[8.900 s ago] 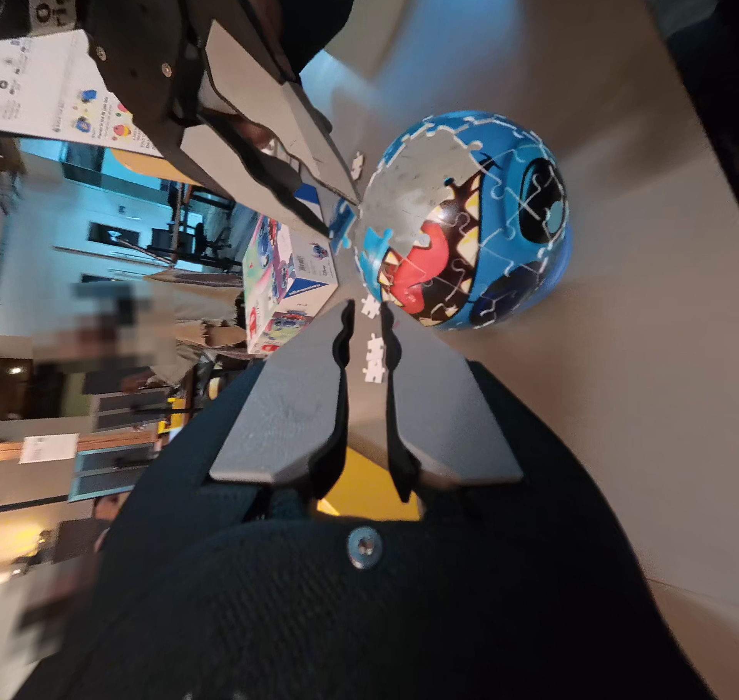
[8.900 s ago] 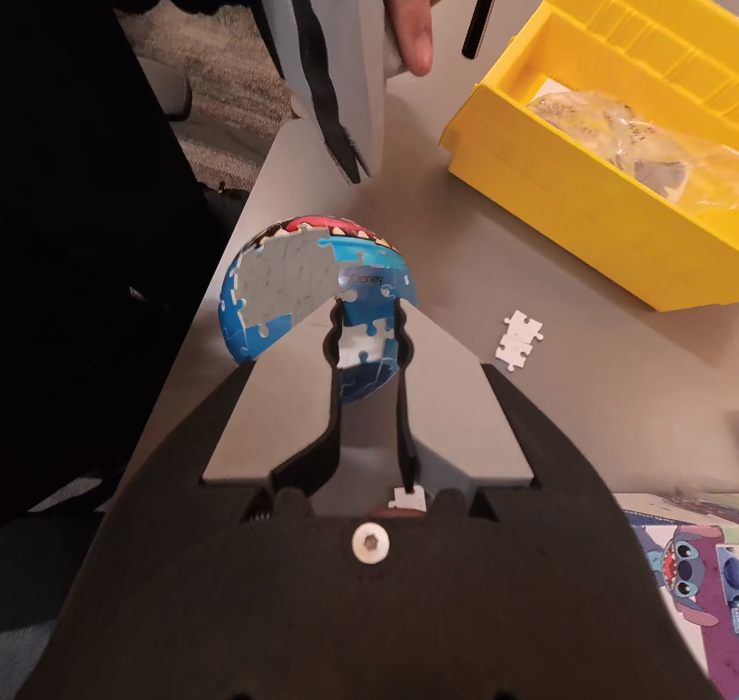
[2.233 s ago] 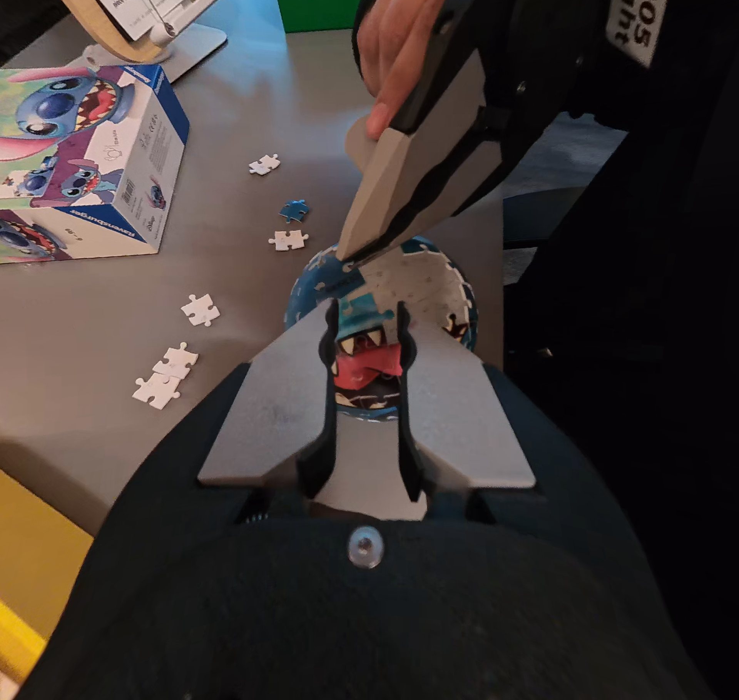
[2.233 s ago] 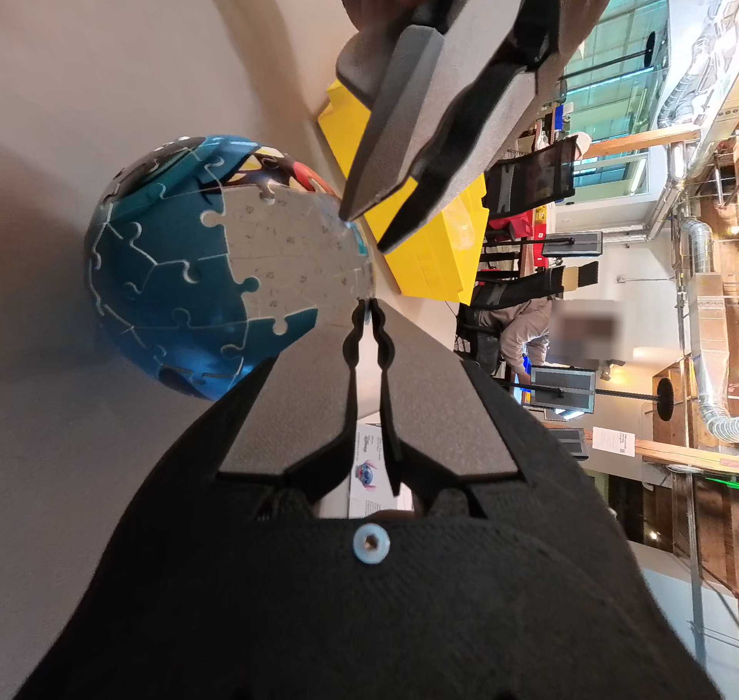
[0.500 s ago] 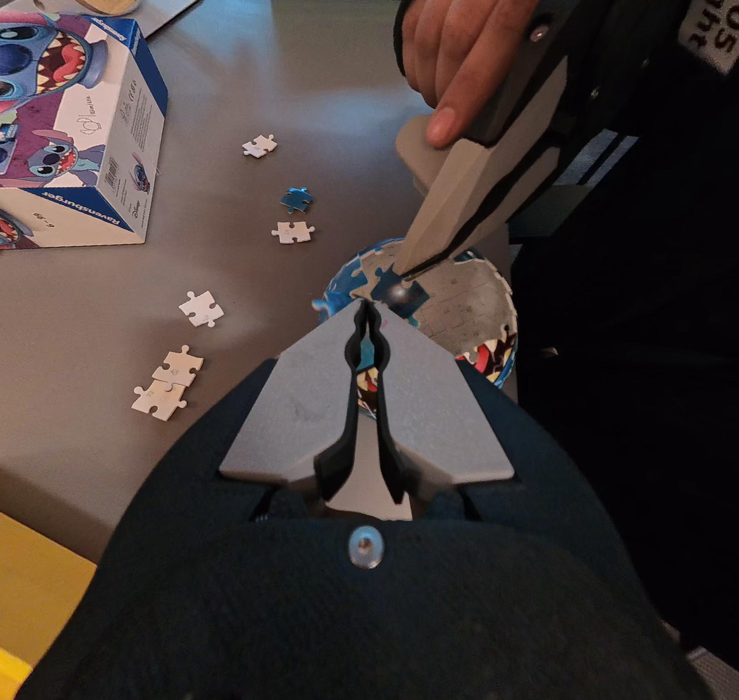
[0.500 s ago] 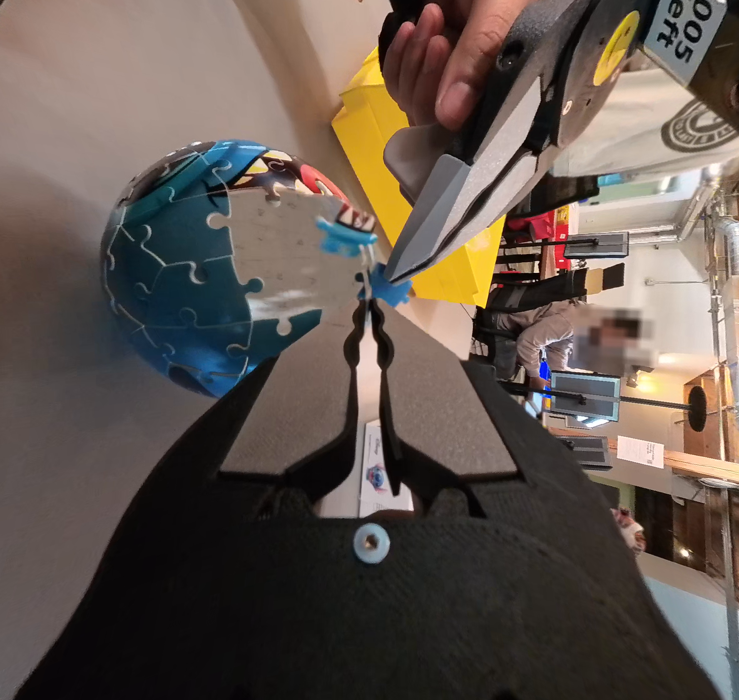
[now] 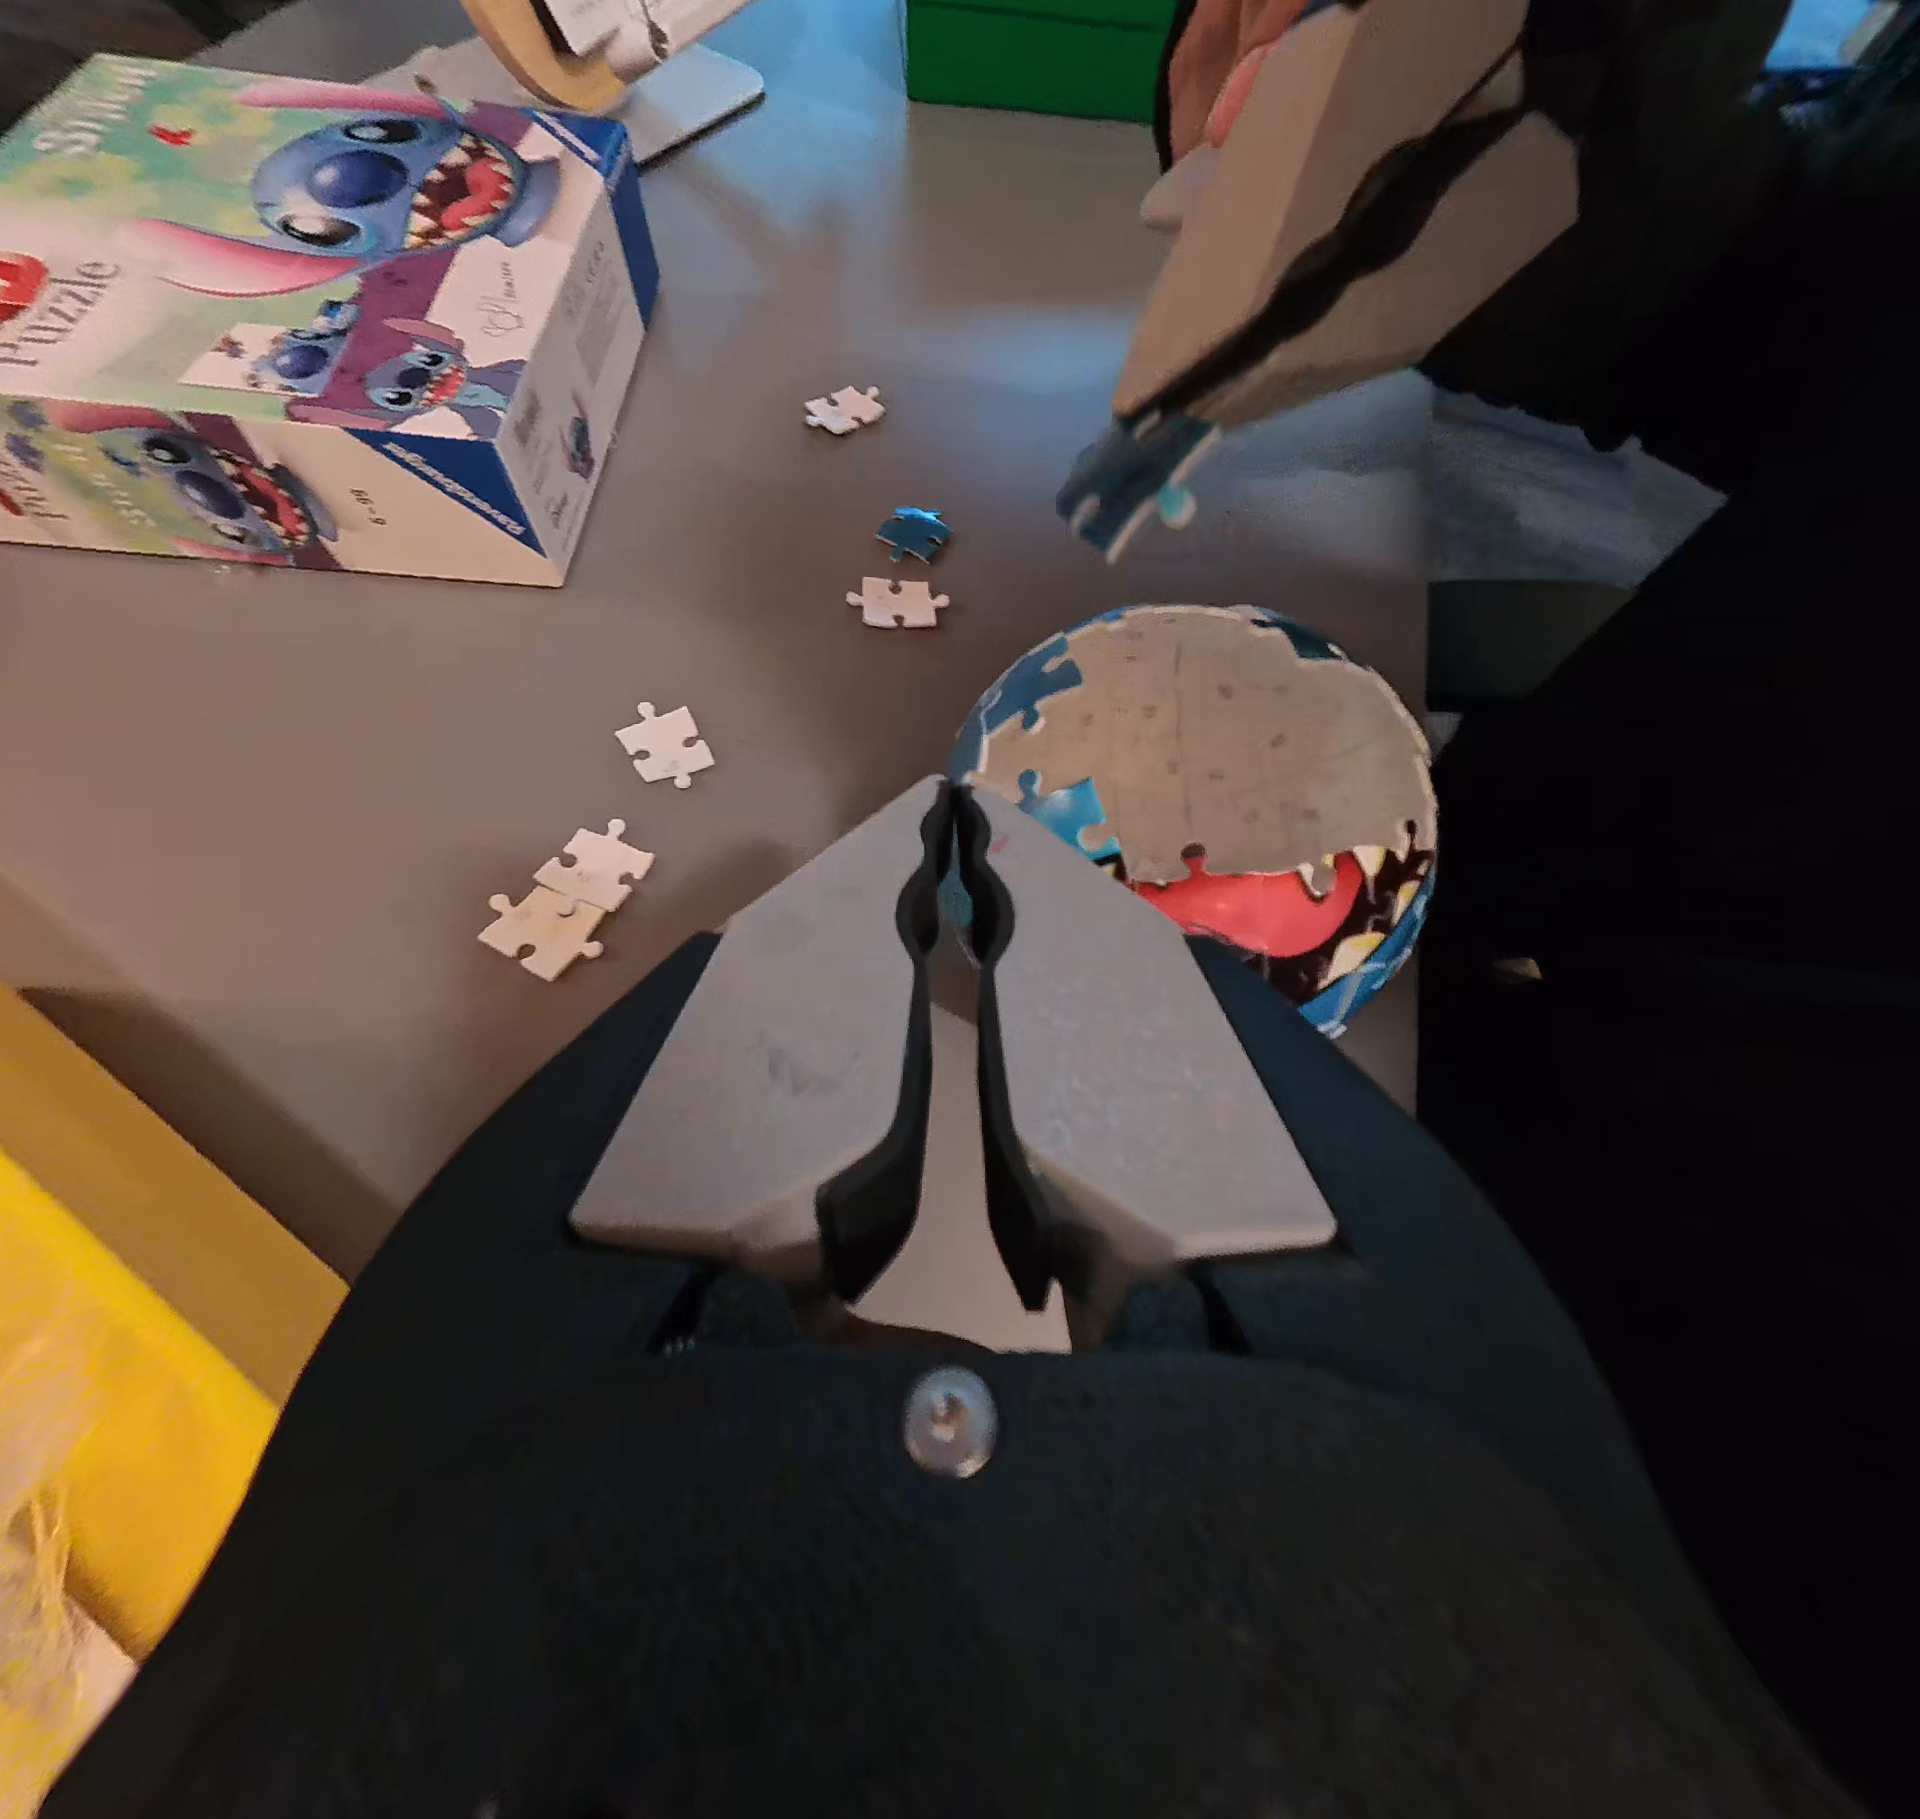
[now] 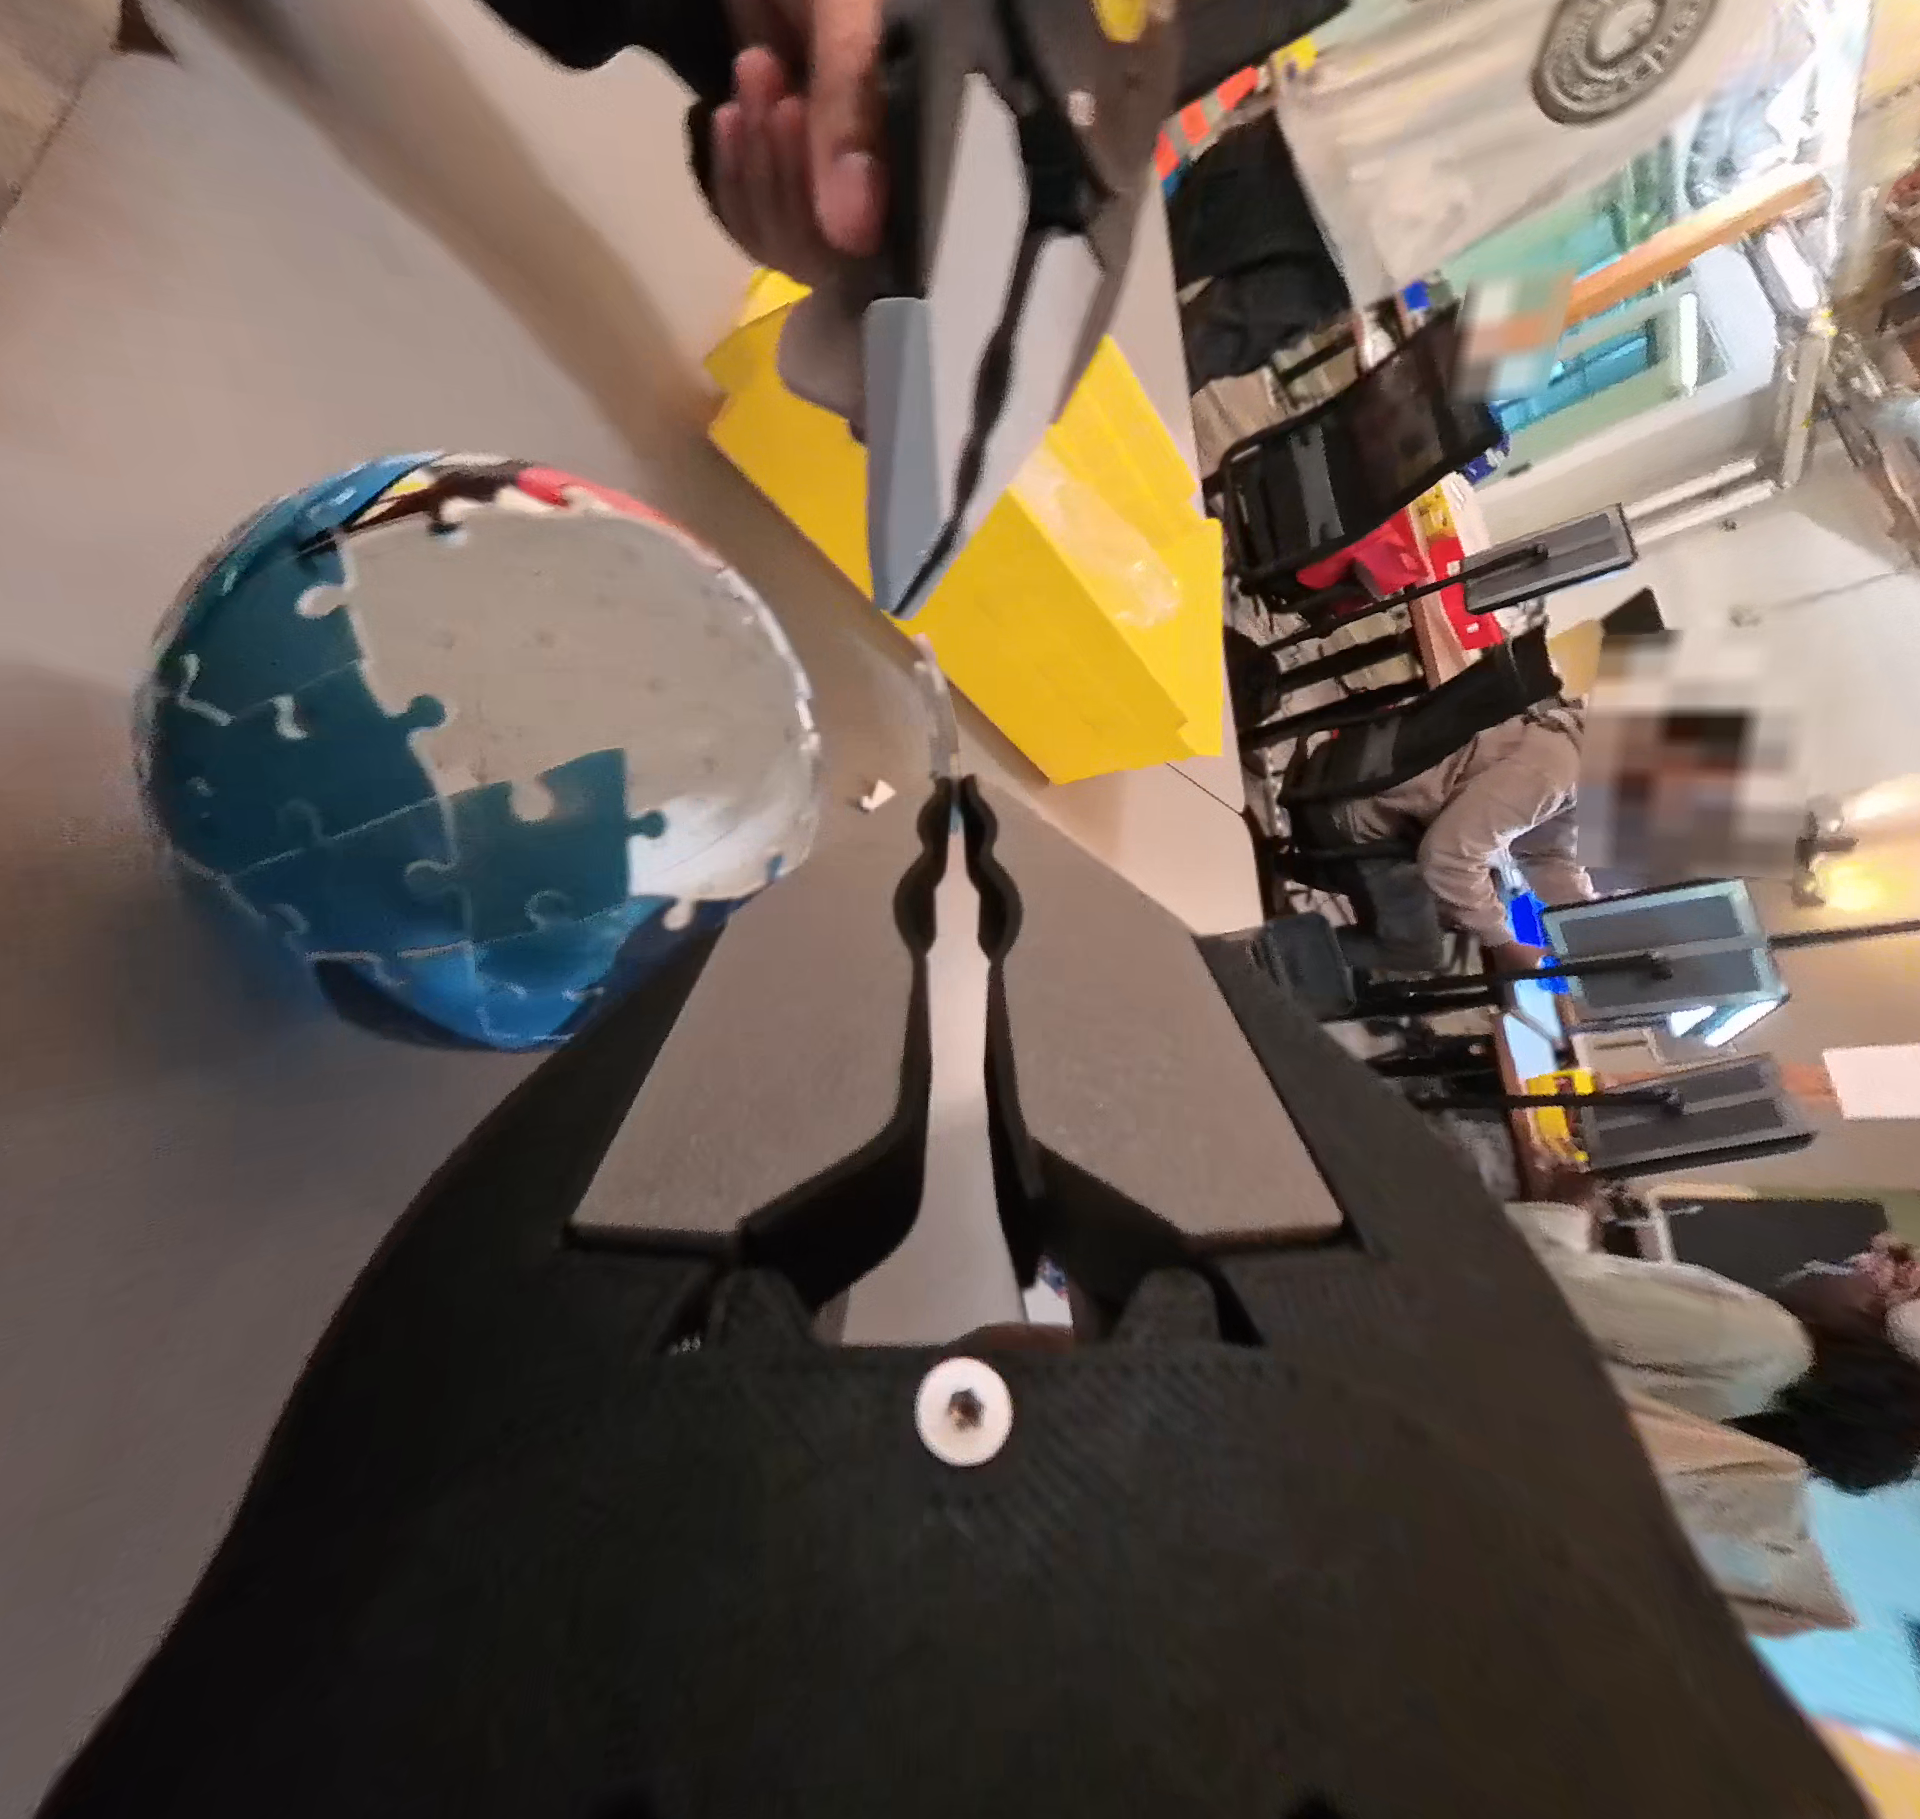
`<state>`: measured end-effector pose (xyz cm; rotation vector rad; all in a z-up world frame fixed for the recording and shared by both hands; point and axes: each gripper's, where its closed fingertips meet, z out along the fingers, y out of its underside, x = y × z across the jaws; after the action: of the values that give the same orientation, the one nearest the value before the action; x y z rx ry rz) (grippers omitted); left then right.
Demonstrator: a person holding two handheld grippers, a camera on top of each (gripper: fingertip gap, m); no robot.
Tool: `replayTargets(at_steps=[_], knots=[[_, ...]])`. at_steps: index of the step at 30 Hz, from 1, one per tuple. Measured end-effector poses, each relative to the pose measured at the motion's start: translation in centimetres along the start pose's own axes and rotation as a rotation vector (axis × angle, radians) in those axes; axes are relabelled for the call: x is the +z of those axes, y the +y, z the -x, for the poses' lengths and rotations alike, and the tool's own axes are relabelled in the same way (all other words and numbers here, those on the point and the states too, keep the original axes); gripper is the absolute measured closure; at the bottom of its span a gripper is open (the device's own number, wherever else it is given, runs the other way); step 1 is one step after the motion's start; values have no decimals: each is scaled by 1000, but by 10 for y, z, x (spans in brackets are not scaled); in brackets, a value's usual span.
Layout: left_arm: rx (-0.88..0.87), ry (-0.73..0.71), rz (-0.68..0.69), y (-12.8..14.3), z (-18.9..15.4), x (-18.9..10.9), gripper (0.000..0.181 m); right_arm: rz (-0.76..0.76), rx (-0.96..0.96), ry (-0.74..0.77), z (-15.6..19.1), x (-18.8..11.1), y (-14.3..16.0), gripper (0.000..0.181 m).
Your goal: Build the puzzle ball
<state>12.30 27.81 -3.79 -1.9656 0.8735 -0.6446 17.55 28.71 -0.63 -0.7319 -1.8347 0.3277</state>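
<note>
The puzzle ball (image 7: 1195, 793) rests on the grey table (image 7: 312, 730), a partly built blue shell with a red mouth, its open side showing the pale inside. It also shows in the right wrist view (image 8: 312, 782). My right gripper (image 7: 1138, 413) is shut on a blue puzzle piece (image 7: 1127, 491) and holds it in the air above and beyond the ball. In its own view the gripper (image 8: 954, 782) holds the piece (image 8: 932, 704) edge-on, right of the ball. My left gripper (image 7: 951, 793) is shut and empty, its tip at the ball's left rim; it also shows in the right wrist view (image 8: 904, 595).
Loose pieces lie left of the ball: a blue one (image 7: 912, 531), white ones (image 7: 899, 603) (image 7: 665, 746) (image 7: 844, 408), and a joined white pair (image 7: 566, 902). The puzzle box (image 7: 312, 315) stands far left. A yellow bin (image 8: 1039, 574) and a green bin (image 7: 1039, 3) border the table. The tips of one gripper are about 7 cm away from the tips of the other.
My right gripper has lifted up and away from the ball's opening with the blue piece. My left gripper has drawn back to the ball's left rim, still shut.
</note>
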Motion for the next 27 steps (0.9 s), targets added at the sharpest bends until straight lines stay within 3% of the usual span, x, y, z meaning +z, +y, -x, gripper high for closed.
replayTargets(at_steps=[2, 4, 7, 10, 11, 13, 15, 17, 21, 27], knots=[[-12, -40, -31, -1, 6, -6, 181, 25, 95, 39, -16, -6, 16, 181], [-39, -67, -54, 5, 11, -13, 178, 127, 226, 55, -23, -10, 63, 181], [-78, 1, -99, 19, -1, -23, 153, 215, 465, -49, 1, -12, 128, 181], [-39, 58, -135, 34, -23, -28, 123, 249, 503, -120, 30, -15, 165, 181], [-4, 40, -132, 40, -27, -26, 113, 253, 516, -144, 38, -16, 171, 171], [112, -26, -130, 50, -34, -17, 91, 156, 556, -211, 50, -17, 159, 144], [234, -109, -124, 57, -35, -8, 89, -7, 553, -298, 62, -21, 124, 125], [308, -101, -123, 63, -43, 2, 86, -125, 493, -340, 73, -20, 90, 106], [387, -115, 8, 83, -37, 27, 79, -175, 374, -398, 100, -4, 58, 85], [463, -91, 51, 90, -38, 53, 71, -182, 300, -339, 109, 21, 49, 79]])
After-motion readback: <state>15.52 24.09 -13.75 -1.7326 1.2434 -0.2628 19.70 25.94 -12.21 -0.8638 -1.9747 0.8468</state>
